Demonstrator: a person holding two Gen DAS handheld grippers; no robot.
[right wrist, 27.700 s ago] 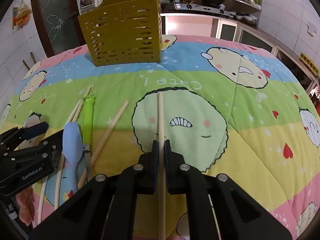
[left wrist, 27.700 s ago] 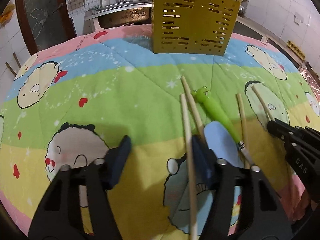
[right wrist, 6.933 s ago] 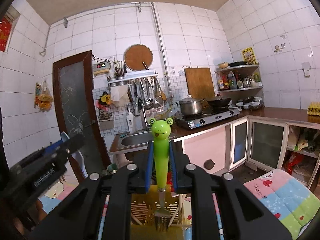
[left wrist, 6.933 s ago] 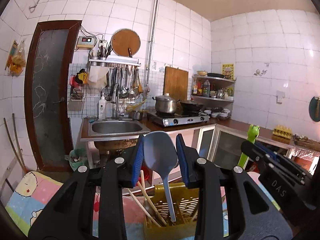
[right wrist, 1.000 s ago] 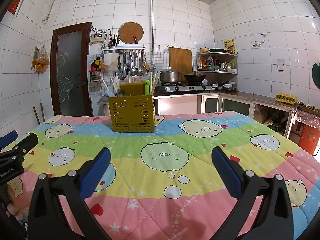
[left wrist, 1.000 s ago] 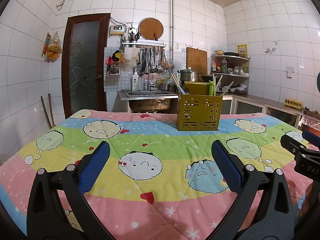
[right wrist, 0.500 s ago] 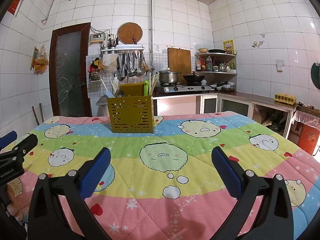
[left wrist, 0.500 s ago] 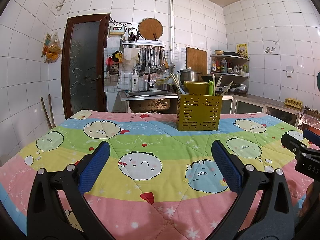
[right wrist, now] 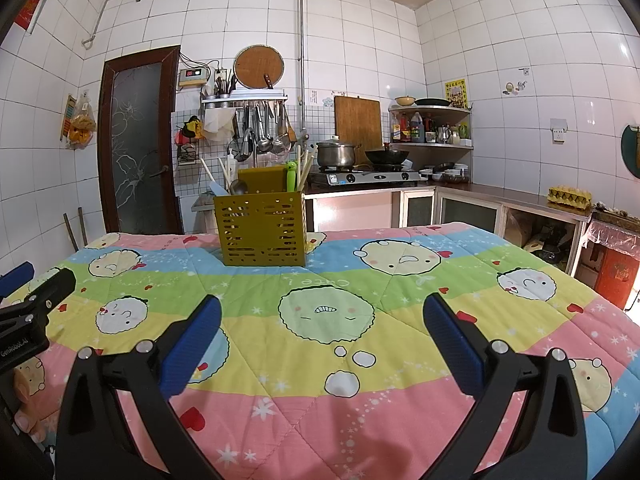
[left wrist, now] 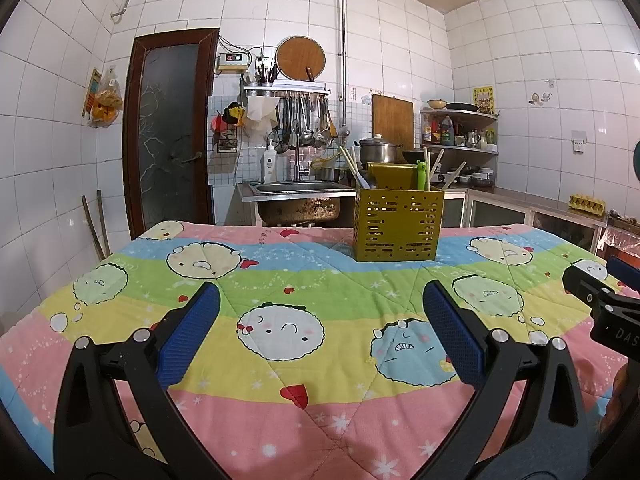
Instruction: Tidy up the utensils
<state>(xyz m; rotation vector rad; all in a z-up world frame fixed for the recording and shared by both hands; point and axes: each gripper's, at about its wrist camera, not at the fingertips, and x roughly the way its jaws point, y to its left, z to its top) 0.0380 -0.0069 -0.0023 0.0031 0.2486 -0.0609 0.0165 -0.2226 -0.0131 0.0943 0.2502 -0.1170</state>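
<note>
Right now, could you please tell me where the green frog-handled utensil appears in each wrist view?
Left wrist view: the green frog-handled utensil stands right of centre, upper middle, at the right end of the yellow holder.
Right wrist view: it stands left of centre, upper middle, near the holder's right end.
Shared landmark: the steel pot behind it.

Quilted cloth cover (left wrist: 320, 344); perforated, seemingly plastic caddy (left wrist: 396, 226).
</note>
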